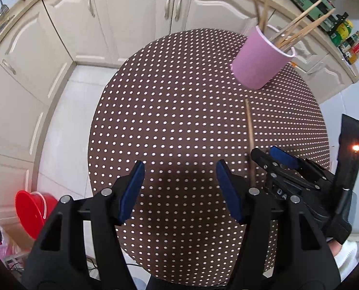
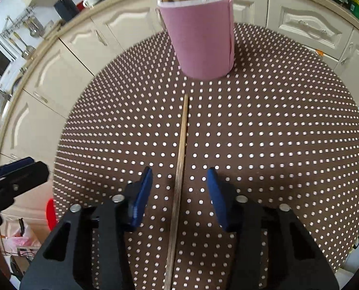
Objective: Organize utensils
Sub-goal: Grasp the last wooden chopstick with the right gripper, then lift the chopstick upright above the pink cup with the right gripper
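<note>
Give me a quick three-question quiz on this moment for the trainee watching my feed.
1. True or false: the loose chopstick on the dotted table lies between the fingers of the right gripper, with a gap on either side.
2. What stands in the pink cup?
3. The left gripper is: A) shut on a chopstick, B) open with nothing between its fingers, C) inside the cup.

Key: 1 true; 2 a bunch of wooden chopsticks; 3 B.
</note>
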A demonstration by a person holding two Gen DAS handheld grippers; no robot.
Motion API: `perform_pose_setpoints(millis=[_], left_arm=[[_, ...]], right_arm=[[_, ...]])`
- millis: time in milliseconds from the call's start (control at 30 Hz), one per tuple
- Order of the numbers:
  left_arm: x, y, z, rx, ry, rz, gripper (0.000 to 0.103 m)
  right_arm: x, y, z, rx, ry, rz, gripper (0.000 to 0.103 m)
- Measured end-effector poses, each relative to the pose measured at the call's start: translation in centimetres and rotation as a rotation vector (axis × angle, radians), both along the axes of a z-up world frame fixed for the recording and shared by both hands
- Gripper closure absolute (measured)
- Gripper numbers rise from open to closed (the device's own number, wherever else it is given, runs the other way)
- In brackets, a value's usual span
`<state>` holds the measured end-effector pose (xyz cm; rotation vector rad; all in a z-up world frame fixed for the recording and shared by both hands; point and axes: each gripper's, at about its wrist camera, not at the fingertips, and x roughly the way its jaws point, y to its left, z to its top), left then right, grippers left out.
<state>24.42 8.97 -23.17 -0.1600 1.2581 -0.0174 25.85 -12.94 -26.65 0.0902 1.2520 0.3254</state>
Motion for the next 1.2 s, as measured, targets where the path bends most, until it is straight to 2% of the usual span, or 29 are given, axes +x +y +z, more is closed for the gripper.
perform_pose_setpoints(millis=[67, 167, 200, 267, 367, 600, 800, 867, 933, 1200], left_arm=[[0.2, 0.4, -0.4, -0.008, 0.009, 0.007, 0.042], [1.0, 0.7, -0.7, -0.013, 0.013, 0.013, 0.042], [1.2, 0.7, -0.7, -0.015, 0.012, 0.013, 0.042], [1.9, 0.5, -0.4, -0.017, 0.001, 0.014, 0.042], [3.0, 0.2, 0.3, -0.012, -0.037, 0.022, 0.042], [7.0, -2.5, 2.2, -0.091, -0.119, -0.027, 0.042], [10.2, -4.6, 3.5, -0.157, -0.161, -0.061, 0.052], [11.5, -5.3, 3.7, -0.169, -0.166, -0.065, 0.056], [12.5, -5.8, 3.5, -0.157, -0.158, -0.068, 0.067], [15.4, -7.2, 2.8, -0.204, -0.119, -0.078, 0.067]], right_arm=[[0.4, 0.3, -0.9, -0.017, 0.026, -0.005, 0.079], [0.4, 0.8, -0.8, -0.07, -0.021, 0.013, 0.09], [0.5, 0.6, -0.8, -0.063, -0.015, 0.0, 0.095], [0.8, -0.2, -0.9, -0.011, 0.012, -0.044, 0.097], [1.1, -1.5, -0.6, 0.044, 0.02, -0.097, 0.097], [1.4, -4.5, 4.2, 0.135, -0.099, -0.178, 0.098], [1.5, -6.5, 7.8, 0.175, -0.178, -0.231, 0.098], [1.7, -7.1, 8.2, 0.183, -0.19, -0.247, 0.098], [2.6, -6.8, 8.3, 0.188, -0.202, -0.263, 0.098], [3.1, -7.9, 9.7, 0.22, -0.23, -0.315, 0.098]])
